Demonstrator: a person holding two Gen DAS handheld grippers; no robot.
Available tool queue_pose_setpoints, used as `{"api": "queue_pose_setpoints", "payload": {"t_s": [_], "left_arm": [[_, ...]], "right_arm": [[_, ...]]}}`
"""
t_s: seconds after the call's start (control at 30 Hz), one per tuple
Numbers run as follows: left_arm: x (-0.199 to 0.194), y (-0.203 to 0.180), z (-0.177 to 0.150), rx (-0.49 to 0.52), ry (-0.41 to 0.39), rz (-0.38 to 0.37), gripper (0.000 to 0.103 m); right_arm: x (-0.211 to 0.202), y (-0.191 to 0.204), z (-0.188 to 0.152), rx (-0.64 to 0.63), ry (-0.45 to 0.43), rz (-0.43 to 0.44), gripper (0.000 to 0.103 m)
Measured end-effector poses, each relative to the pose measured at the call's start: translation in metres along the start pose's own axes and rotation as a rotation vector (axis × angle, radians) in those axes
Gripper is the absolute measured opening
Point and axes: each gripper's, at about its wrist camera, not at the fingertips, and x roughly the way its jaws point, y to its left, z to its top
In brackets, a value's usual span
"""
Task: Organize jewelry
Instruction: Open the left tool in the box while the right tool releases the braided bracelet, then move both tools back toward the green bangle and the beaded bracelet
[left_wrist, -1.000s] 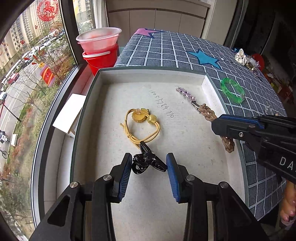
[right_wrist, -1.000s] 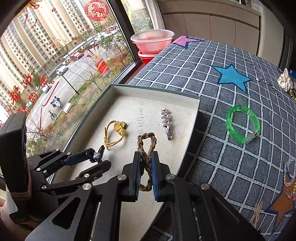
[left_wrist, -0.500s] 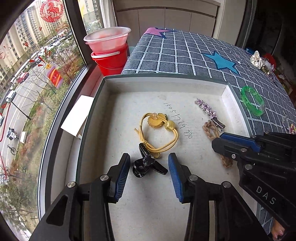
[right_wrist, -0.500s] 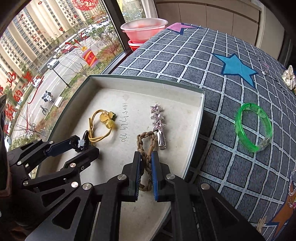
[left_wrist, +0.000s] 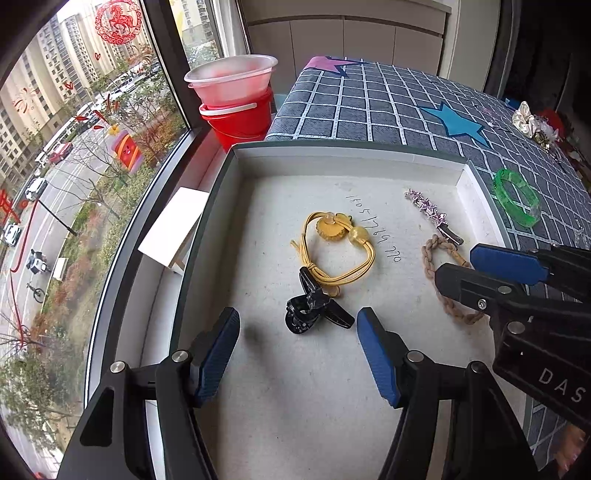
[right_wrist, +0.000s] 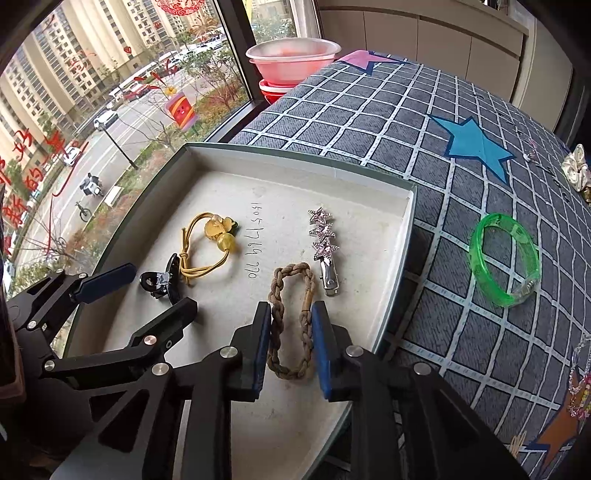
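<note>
A shallow white tray (left_wrist: 347, 157) (right_wrist: 400, 236) holds a black claw clip (left_wrist: 314, 308) (right_wrist: 162, 280), a yellow hair tie (left_wrist: 338, 247) (right_wrist: 210, 245), a star hair clip (left_wrist: 430, 214) (right_wrist: 324, 240) and a brown braided bracelet (left_wrist: 430, 260) (right_wrist: 291, 317). My left gripper (left_wrist: 297, 354) (right_wrist: 147, 291) is open, its pads either side of the black clip without touching it. My right gripper (right_wrist: 288, 345) (left_wrist: 491, 266) is open around the braided bracelet, which lies on the tray floor. A green bangle (right_wrist: 504, 258) (left_wrist: 517, 201) lies on the checked cloth outside the tray.
The tray sits at the left end of a grey checked cloth with star patches (right_wrist: 476, 144). A red bucket with pink bowls (left_wrist: 236, 99) stands by the window. More jewelry (right_wrist: 578, 384) and a cream scrunchie (left_wrist: 528, 118) lie at the right edge.
My right gripper has opened and let go of the braided bracelet, which now lies flat in the tray. My left gripper has opened wider and drawn back from the black clip.
</note>
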Motion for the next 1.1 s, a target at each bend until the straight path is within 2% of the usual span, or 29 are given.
{"api": "queue_pose_setpoints", "payload": {"t_s": [0.03,0.07,0.13,0.27,0.4,0.43,0.47,0.5,0.73,0.83,1.1], "left_arm": [[-0.001,0.0,0.0,0.0,-0.001,0.001,0.073],[-0.003,0.0,-0.001,0.001,-0.003,0.004,0.073],[-0.008,0.001,-0.002,0.004,-0.014,0.007,0.073],[-0.017,0.0,0.0,0.004,-0.038,-0.002,0.073],[-0.023,-0.002,0.001,-0.004,-0.042,-0.021,0.073],[-0.023,-0.003,0.001,-0.004,-0.044,-0.022,0.078],[-0.024,-0.004,0.0,-0.004,-0.046,-0.021,0.102],[-0.027,-0.005,0.0,-0.006,-0.059,-0.019,0.103],[-0.041,-0.014,-0.001,-0.007,-0.088,-0.032,0.103],[-0.047,-0.022,0.0,-0.005,-0.1,-0.044,0.103],[-0.065,-0.068,0.001,0.054,-0.117,-0.122,0.103]], "right_arm": [[-0.004,-0.001,0.001,0.008,-0.012,0.005,0.044],[-0.009,-0.003,0.002,0.016,-0.025,0.005,0.046],[-0.019,-0.005,0.004,0.027,-0.049,0.002,0.047],[-0.038,-0.013,0.004,0.051,-0.089,-0.001,0.06],[-0.054,-0.024,0.001,0.078,-0.115,0.004,0.065],[-0.057,-0.027,0.0,0.085,-0.12,0.006,0.067],[-0.059,-0.029,-0.002,0.092,-0.124,0.008,0.068],[-0.062,-0.032,-0.004,0.099,-0.126,0.01,0.068],[-0.08,-0.054,-0.025,0.161,-0.141,0.028,0.07],[-0.088,-0.067,-0.036,0.2,-0.152,0.04,0.082],[-0.116,-0.107,-0.074,0.302,-0.171,0.015,0.083]]}}
